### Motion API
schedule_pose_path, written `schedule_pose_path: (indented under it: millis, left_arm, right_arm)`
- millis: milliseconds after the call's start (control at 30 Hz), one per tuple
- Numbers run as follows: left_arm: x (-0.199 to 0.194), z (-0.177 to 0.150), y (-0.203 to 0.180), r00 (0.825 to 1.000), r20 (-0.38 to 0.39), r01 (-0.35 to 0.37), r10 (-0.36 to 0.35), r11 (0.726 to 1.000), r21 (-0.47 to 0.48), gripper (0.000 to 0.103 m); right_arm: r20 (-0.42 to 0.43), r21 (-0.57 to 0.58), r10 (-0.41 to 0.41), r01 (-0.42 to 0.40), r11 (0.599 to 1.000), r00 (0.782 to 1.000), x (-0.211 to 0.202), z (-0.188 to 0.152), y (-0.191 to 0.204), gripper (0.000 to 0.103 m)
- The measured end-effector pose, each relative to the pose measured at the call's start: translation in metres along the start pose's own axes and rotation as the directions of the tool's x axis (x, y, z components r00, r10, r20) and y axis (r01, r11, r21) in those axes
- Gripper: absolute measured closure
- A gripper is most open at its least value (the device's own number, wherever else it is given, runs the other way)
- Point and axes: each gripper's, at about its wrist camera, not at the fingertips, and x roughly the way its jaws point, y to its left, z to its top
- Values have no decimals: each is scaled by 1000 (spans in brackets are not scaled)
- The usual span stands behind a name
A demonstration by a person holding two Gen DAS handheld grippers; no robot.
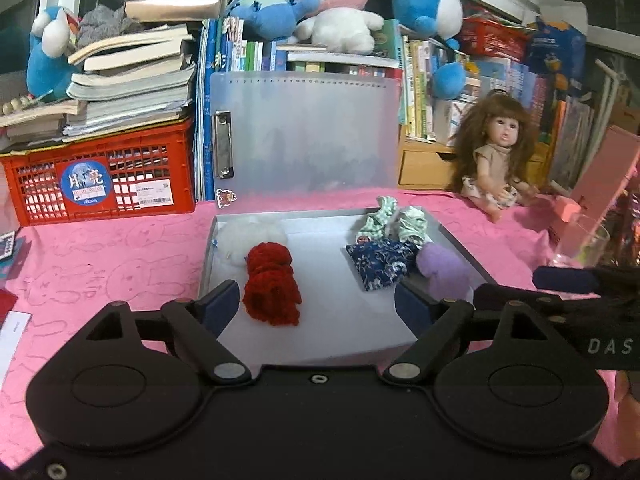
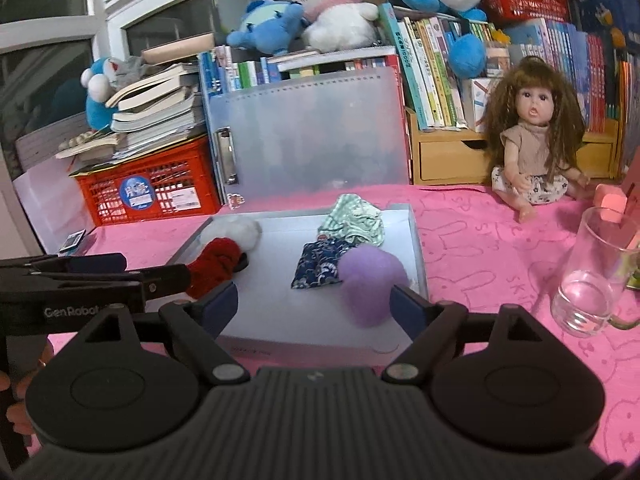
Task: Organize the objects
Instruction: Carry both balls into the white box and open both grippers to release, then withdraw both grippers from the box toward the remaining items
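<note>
- Left wrist view: my left gripper [image 1: 316, 300] hangs over the near part of the shallow white box [image 1: 456, 240], its tongs released, nothing between the blue pads.
- I see the red knitted bundle [image 1: 272, 284] lying in the box, just ahead of the left-hand pad and not touched by it; a white fluffy ball [image 1: 248, 238] sits behind it, touching it, in the far left corner.
- On the right side of the box lie the dark blue patterned pouch [image 1: 380, 262], the green striped cloth pieces [image 1: 394, 220] behind it and the purple fluffy ball [image 1: 440, 272] beside it, all bunched close together.
- My right gripper [image 2: 312, 300] is likewise released; in the right wrist view the purple ball shows just inside the right-hand pad, but no pad presses on it.
- The left gripper's black arm reaches in from the left edge of the right wrist view and covers part of the red bundle.
- Around the box on the pink tablecloth [image 1: 120, 248]: a red crate [image 1: 100, 176] stacked with books at left, a frosted clipboard [image 1: 304, 136] propped upright behind, a long-haired doll [image 2: 532, 140] seated at right, and a clear glass mug [image 2: 592, 276] near the right gripper.
- Plush toys and rows of books fill the back.
</note>
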Motion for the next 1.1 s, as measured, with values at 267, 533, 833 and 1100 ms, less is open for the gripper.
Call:
schedule_pose_path:
  millis: [267,533,833,1100]
  left_arm:
    - [-36,-21,9,1000,2,6,-6,1000,6,17]
    - [-57,-52,19,1000,-11,-16,16,1000,8,17]
    - [-76,-78,32,999,-9,-43,43,999,6,18]
    - [-91,-109,48,1000,-10,-20,20,1000,9,23]
  right_arm:
    - [0,-50,22,-22,999,1000,-21,-16,14,12]
    - [-25,-102,30,-32,994,999,-31,-37,23,12]
    - [-82,-123,15,-25,992,996,-23,-60,26,11]
    - [-119,-131,10,-25,991,993,-17,-74,27,11]
